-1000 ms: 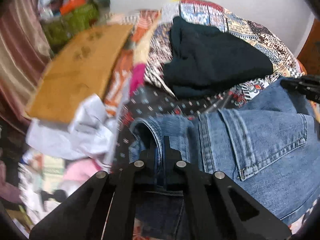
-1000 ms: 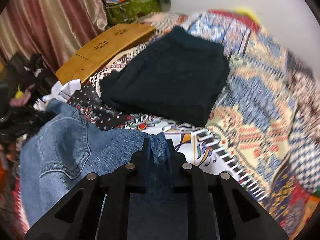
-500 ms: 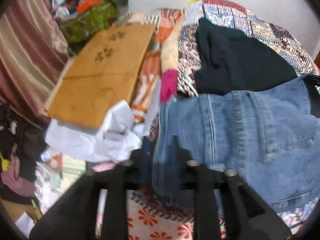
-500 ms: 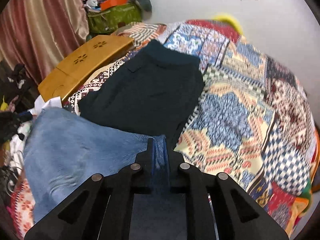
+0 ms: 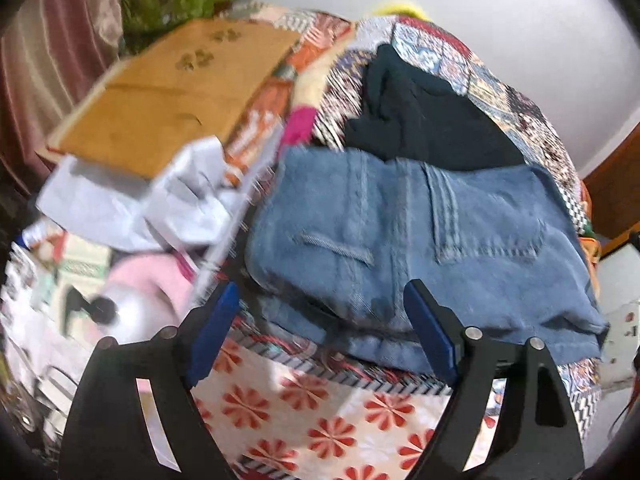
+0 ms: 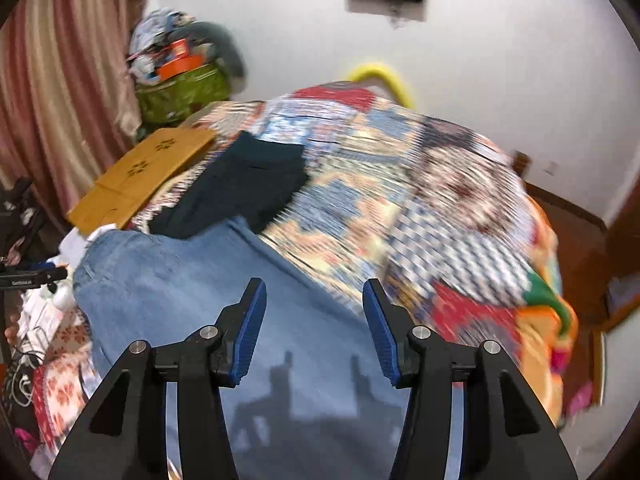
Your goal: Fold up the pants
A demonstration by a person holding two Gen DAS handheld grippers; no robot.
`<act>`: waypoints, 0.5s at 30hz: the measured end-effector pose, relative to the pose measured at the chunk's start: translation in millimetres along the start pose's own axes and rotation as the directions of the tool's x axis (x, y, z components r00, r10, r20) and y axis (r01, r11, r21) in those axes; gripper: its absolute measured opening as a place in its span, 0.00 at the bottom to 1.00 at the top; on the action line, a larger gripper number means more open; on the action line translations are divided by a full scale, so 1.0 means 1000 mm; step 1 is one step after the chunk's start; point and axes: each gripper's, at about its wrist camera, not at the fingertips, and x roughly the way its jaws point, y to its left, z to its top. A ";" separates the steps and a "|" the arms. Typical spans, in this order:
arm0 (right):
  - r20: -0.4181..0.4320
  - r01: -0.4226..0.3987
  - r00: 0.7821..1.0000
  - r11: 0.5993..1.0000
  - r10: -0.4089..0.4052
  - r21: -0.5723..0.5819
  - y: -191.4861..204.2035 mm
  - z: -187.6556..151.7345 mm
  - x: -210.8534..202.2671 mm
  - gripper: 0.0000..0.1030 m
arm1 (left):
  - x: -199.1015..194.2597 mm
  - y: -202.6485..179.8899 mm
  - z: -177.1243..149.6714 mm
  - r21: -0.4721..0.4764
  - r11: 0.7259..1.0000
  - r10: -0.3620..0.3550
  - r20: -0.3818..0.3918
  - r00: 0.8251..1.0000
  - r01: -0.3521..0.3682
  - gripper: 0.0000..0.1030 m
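Left wrist view: left gripper and right gripper above folded jeans, fingers wide, empty.

Blue jeans folded, flat on patterned bedspread.

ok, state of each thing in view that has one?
left hand-held gripper: open, holding nothing
right hand-held gripper: open, holding nothing
jeans: folded, lying on the bed, not gripped
dark garment: folded, lying beyond the jeans
wooden board: lying flat at the bed's edge
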 end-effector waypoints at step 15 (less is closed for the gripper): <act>-0.159 0.308 0.951 0.866 -0.266 0.393 -0.131 -0.162 -0.077 0.45 | 0.049 -0.024 0.004 -0.099 0.995 -0.042 -0.092 0.995 0.033 0.59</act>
